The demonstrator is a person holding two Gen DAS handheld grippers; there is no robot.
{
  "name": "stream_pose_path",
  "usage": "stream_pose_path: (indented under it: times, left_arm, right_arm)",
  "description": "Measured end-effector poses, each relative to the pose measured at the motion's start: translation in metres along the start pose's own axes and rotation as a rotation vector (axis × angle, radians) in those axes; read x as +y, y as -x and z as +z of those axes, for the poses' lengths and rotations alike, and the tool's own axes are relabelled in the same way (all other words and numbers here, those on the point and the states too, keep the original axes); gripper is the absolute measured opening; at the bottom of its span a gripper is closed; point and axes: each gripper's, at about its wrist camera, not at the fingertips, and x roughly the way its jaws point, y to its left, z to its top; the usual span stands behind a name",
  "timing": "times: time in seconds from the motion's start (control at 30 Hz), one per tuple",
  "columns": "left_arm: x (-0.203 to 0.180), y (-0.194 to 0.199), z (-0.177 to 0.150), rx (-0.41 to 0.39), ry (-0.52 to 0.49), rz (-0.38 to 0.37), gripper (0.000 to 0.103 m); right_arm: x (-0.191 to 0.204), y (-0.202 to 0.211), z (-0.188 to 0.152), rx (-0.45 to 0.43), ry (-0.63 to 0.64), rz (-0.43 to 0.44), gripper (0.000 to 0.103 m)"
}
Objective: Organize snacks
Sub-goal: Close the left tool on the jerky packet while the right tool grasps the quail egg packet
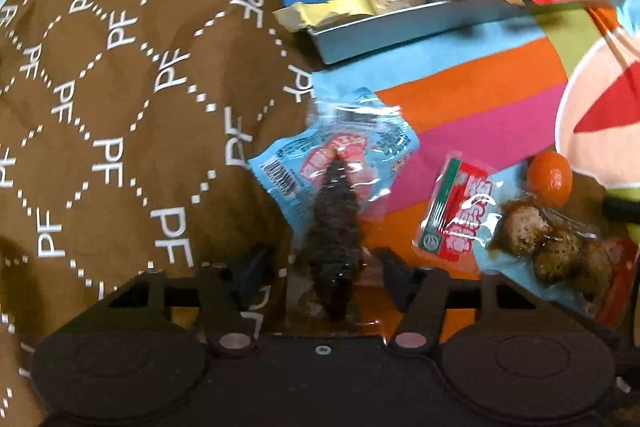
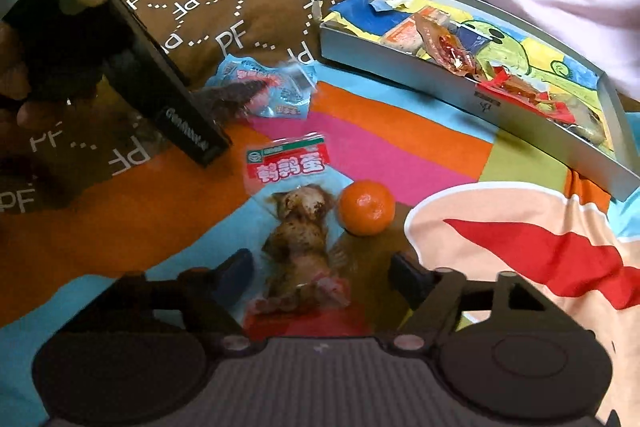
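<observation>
1. Snack packet in blue (image 1: 336,163), seen from your left wrist: it lies on the striped blanket (image 1: 460,87) beside the brown quilt (image 1: 120,87), its dark strip reaching between your left gripper (image 1: 326,269) fingers, which stand apart around it; I cannot tell if they touch. To the right lie the egg packet (image 1: 516,227) and an orange (image 1: 549,179). The grey tray (image 1: 400,27) with other snacks sits far.

2. From your right wrist: your right gripper (image 2: 324,273) fingers are spread either side of the egg packet (image 2: 296,219), not gripping. The orange (image 2: 366,207) rests just right of it. The blue packet (image 2: 264,87) lies far left at your left gripper's tip; the tray (image 2: 460,83) sits far right.
</observation>
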Motion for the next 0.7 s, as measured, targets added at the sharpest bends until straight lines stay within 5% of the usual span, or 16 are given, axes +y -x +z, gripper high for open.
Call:
stream_pose_path:
  times: [0.1, 0.37, 0.5, 0.7]
  left_arm:
    - [0.004, 0.003, -0.002, 0.01, 0.024, -0.015, 0.051]
    - [0.006, 0.02, -0.012, 0.037, 0.067, -0.115, 0.049]
    - [0.002, 0.021, -0.021, 0.102, 0.075, -0.233, 0.049]
    - [-0.012, 0.019, -0.022, 0.119, 0.009, -0.223, 0.059]
  right_arm:
    - [-0.001, 0.008, -0.001, 0.002, -0.006, -0.008, 0.062]
    - [0.001, 0.029, -0.006, 0.028, -0.027, 0.032, 0.058]
    - [0.005, 0.039, -0.008, 0.062, -0.031, 0.078, 0.059]
    - [0.013, 0.041, -0.012, 0.06, -0.005, 0.08, 0.071]
